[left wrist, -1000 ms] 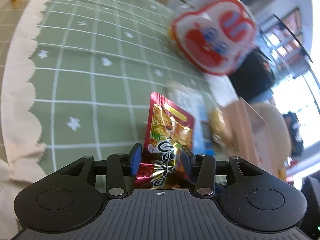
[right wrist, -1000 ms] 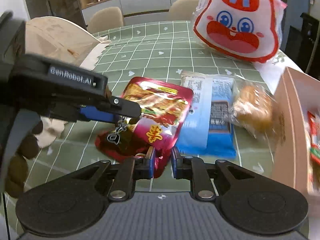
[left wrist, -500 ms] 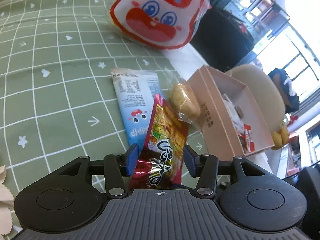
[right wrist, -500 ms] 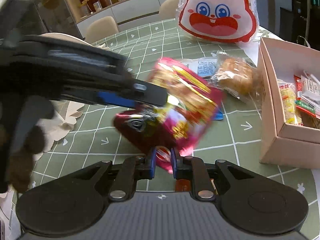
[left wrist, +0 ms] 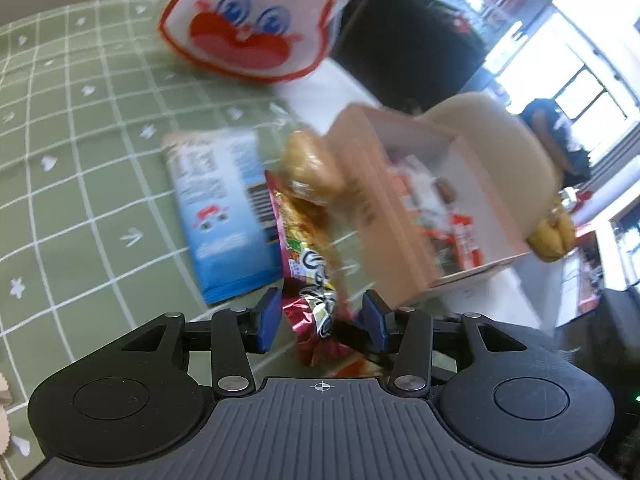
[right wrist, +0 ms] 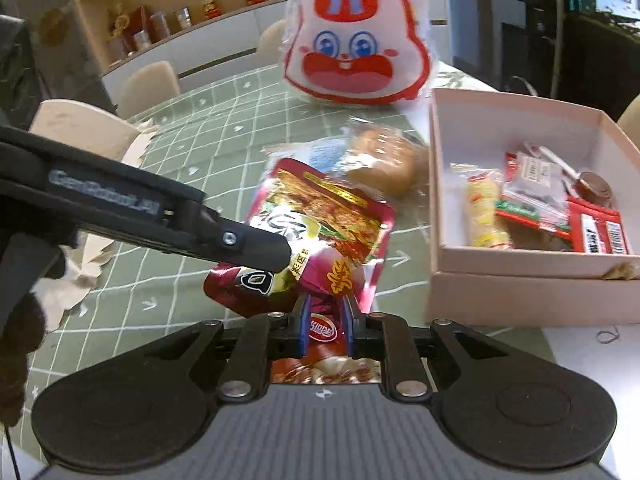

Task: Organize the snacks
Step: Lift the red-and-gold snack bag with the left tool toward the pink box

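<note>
Because the red snack packet [right wrist: 320, 232] is a thin foil pouch, it is judged to be light, soft and crinkly, with a glossy skin that could slip. It is best taken by its flat sealed edge, where there is no filling to crush. It is held above the counter [right wrist: 208, 132], just left of the pink box [right wrist: 516, 288].

The right gripper [right wrist: 324, 320] is pinched nearly closed on the packet's lower seam, and the foil is seen squeezed between its blue fingers [right wrist: 303, 320]. In the left wrist view, the left gripper [left wrist: 322, 320] is spread fairly wide, and the crumpled end of the packet sits between its fingers [left wrist: 268, 320] with a gap on either side. In the right wrist view one of its tips lies against the packet's face. Whether any hold is kept there cannot be told.

The pink box is open-topped and partly filled. A yellow wrapped snack [right wrist: 486, 216], several red and white packets [right wrist: 592, 228] and a brown round sweet [right wrist: 596, 186] are seen inside, and bare floor is left at its far end.

To the left of the box, a wrapped bun [right wrist: 384, 160] and a blue packet [left wrist: 218, 208] lie on the counter. Beyond the box a large rabbit-face bag [right wrist: 356, 40] is propped upright.
</note>
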`<state>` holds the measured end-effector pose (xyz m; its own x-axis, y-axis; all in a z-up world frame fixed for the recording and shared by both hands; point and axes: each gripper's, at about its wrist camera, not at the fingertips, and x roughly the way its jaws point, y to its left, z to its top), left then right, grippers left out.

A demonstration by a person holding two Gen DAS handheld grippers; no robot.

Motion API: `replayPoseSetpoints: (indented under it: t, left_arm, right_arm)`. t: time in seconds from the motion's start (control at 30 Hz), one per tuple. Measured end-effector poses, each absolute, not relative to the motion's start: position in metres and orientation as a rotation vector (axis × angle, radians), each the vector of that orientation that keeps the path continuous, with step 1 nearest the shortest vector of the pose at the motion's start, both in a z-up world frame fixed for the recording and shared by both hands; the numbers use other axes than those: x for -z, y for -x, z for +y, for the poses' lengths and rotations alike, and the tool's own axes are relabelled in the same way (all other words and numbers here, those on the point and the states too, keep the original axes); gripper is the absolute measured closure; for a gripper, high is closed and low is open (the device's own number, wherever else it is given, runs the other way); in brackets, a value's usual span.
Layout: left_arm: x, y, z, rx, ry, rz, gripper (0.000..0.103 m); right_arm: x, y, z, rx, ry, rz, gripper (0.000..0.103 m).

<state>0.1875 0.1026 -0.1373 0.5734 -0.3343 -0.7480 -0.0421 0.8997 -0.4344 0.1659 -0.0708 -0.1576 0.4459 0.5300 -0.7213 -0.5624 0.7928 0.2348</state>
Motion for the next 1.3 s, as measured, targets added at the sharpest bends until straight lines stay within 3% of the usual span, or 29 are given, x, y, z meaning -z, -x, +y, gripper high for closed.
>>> replayPoseSetpoints:
  t: [0.17, 0.37, 0.43, 0.47, 0.63, 0.67, 0.73, 0.77, 0.8, 1.3]
  left_arm:
    - [0.126, -0.194, 0.098, 0.231, 0.439, 0.904, 0.054]
    - [0.172, -0.233, 0.096, 0.167, 0.489, 0.923, 0.053]
    - [0.184, -0.238, 0.097, 0.144, 0.497, 0.939, 0.058]
    - [0.186, -0.236, 0.097, 0.139, 0.498, 0.929, 0.067]
    - [0.183, -0.22, 0.114, 0.119, 0.631, 0.924, 0.076]
    - [0.181, -0.212, 0.118, 0.118, 0.641, 0.917, 0.077]
    - [0.173, -0.195, 0.121, 0.097, 0.613, 0.913, 0.077]
    - [0.169, -0.183, 0.123, 0.087, 0.601, 0.915, 0.078]
    - [0.165, -0.17, 0.125, 0.077, 0.598, 0.919, 0.078]
    - [0.156, -0.041, 0.105, 0.038, 0.667, 1.014, 0.08]
  right_arm:
    - [0.15, -0.171, -0.088, -0.662, -0.027, 0.85, 0.085]
    - [0.162, -0.178, -0.097, -0.618, -0.025, 0.9, 0.085]
    - [0.165, -0.177, -0.097, -0.629, -0.022, 0.91, 0.085]
    - [0.166, -0.176, -0.096, -0.633, -0.017, 0.912, 0.085]
    - [0.16, -0.169, -0.103, -0.657, -0.011, 0.893, 0.084]
    - [0.157, -0.165, -0.106, -0.664, -0.003, 0.881, 0.078]
    - [0.149, -0.155, -0.113, -0.683, 0.012, 0.853, 0.054]
    - [0.145, -0.148, -0.117, -0.693, 0.024, 0.836, 0.033]
    - [0.142, -0.14, -0.121, -0.703, 0.04, 0.819, 0.024]
    - [0.165, -0.099, -0.099, -0.782, 0.402, 0.759, 0.024]
